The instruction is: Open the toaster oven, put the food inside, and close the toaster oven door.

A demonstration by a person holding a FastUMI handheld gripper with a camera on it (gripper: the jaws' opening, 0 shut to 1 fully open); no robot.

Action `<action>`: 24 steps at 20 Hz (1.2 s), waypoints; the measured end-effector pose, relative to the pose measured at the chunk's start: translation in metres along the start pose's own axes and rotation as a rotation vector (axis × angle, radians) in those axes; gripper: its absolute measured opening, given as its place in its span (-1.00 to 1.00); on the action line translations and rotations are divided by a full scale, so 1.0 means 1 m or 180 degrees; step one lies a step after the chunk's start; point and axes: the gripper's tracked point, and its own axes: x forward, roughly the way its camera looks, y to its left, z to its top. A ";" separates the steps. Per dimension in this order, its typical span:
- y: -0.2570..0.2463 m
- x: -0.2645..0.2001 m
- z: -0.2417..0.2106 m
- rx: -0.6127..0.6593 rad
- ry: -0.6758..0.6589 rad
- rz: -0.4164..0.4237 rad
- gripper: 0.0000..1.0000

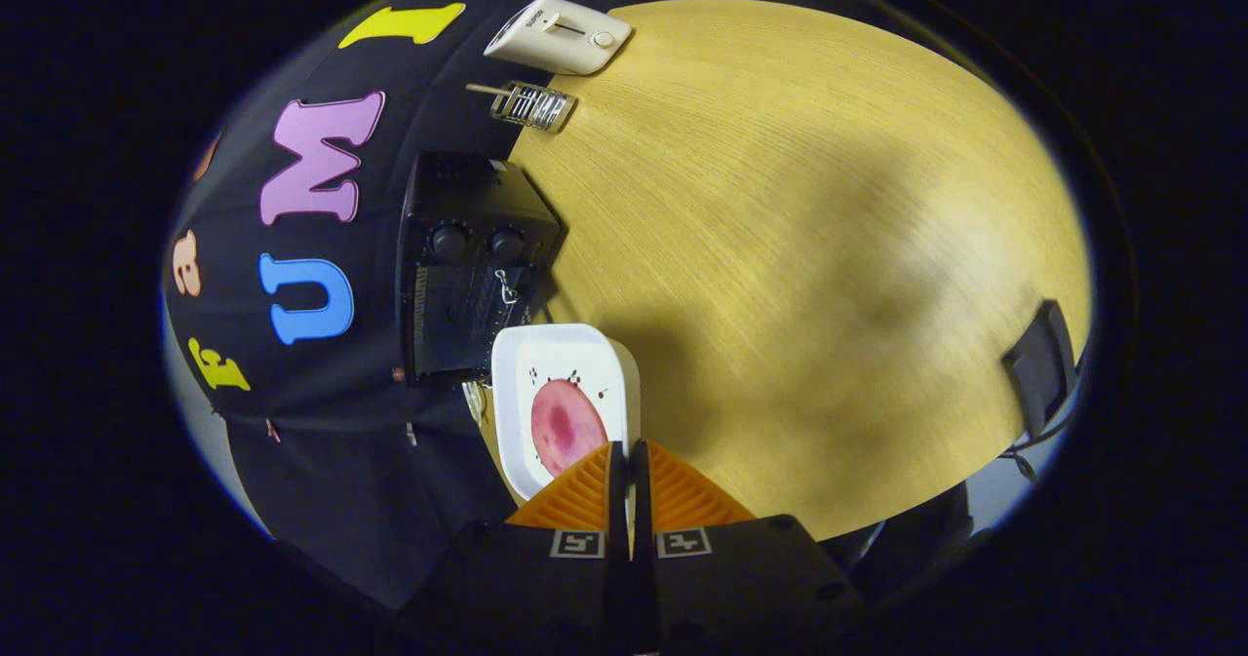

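The claw [627, 461] is clamped on the rim of a white plate [561, 354] carrying a pink round slice [565, 425]. Just beyond, a black toaster oven [473, 266] is seen on the counter [799, 247], door closed.

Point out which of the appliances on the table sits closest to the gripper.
The black toaster oven, just beyond the white dish that the gripper is shut on by its rim. The white toaster stands further off, past the small metal rack.
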 end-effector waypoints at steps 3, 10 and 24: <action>0.030 0.020 -0.022 0.0240 -0.0146 0.0086 -0.90; 0.080 0.080 -0.045 0.0841 -0.0712 0.0076 -0.90; 0.158 0.202 -0.003 0.1527 -0.1568 -0.0119 -0.90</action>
